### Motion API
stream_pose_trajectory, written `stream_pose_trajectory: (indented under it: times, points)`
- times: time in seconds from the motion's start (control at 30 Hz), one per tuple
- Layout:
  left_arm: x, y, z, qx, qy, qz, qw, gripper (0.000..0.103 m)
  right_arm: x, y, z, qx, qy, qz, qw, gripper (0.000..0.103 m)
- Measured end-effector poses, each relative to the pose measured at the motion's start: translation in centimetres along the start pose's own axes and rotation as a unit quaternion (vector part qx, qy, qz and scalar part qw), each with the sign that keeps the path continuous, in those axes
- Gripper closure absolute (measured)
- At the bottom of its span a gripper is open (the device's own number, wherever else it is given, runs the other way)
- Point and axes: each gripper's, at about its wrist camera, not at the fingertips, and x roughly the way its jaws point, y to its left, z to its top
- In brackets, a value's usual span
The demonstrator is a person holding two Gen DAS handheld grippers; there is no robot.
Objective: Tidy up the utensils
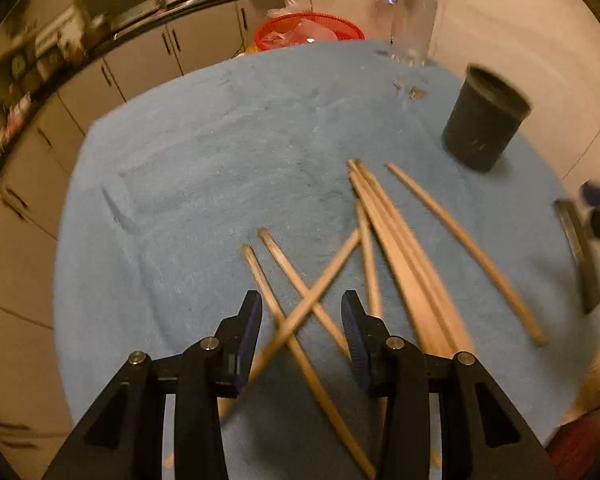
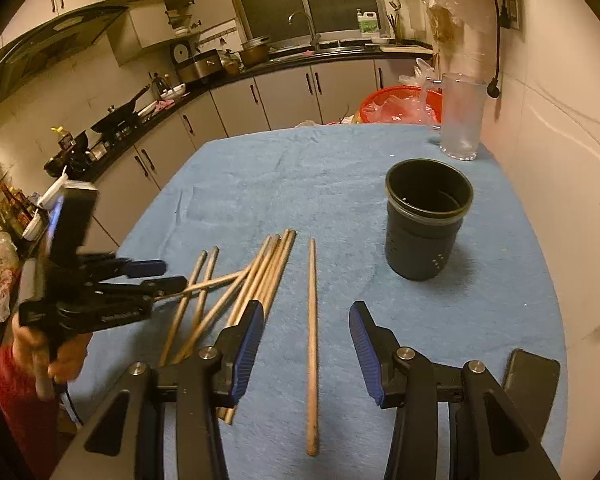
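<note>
The fingers (image 1: 252, 320) of the left gripper (image 1: 302, 304) are being held apart in the left wrist view, with crossed chopsticks (image 1: 300, 300) lying between them; whether the pads are touching the wood cannot be told through the blur. A tighter bundle of chopsticks (image 1: 396, 248) is being seen to the right of the crossing, and one single chopstick (image 1: 464, 252) is lying apart beyond it. The blue cloth (image 1: 204, 168) is lying bare to the left and ahead, up to its far edge. A dark cup (image 1: 484, 120) is standing upright near the right edge, with a clear glass (image 1: 414, 28) behind it at the far corner and a red basket (image 1: 308, 30) past the far edge. The right gripper (image 1: 580, 248) is showing at the right border.

In the right wrist view, the right gripper (image 2: 306, 340) is being held with its fingers (image 2: 248, 340) apart and nothing clamped; the single chopstick (image 2: 312, 320) is lying on the cloth (image 2: 300, 168) between them. The bundle (image 2: 260, 276) is being seen just left of it. The left gripper (image 2: 156, 276) is being held in a hand (image 2: 56, 356) at the left edge, over the crossed sticks. The cup (image 2: 424, 232) is standing to the right, with bare cloth around it, and the glass (image 2: 460, 116) near the wall. A dark flat thing (image 2: 534, 380) is lying at the near right edge.
</note>
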Motion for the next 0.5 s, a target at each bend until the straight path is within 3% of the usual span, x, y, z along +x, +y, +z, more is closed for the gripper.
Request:
stream_pose_trajectory:
  times: [0.3, 0.4, 0.43, 0.5]
  points:
    - [3.3, -2.4, 1.3, 0.078, 0.036, 0.017, 0.9961, 0.062, 1.0, -1.4, 0.1, 0.005, 0.014, -0.004, 1.0, 0.054]
    - [3.9, -2.5, 2.0, 0.076, 0.036, 0.022, 0.9962, 0.07, 1.7, -1.4, 0.1, 0.002, 0.024, -0.007, 1.0, 0.054]
    - [4.0, -2.3, 2.2, 0.066, 0.035, 0.031, 0.9968, 0.084, 1.9, -1.4, 0.2, 0.001, 0.026, -0.011, 1.0, 0.054]
    - [4.4, -1.8, 2.1, 0.034, 0.035, 0.041, 0.998, 0.089, 2.4, -1.3, 0.2, 0.003, 0.031, -0.014, 0.999, 0.054]
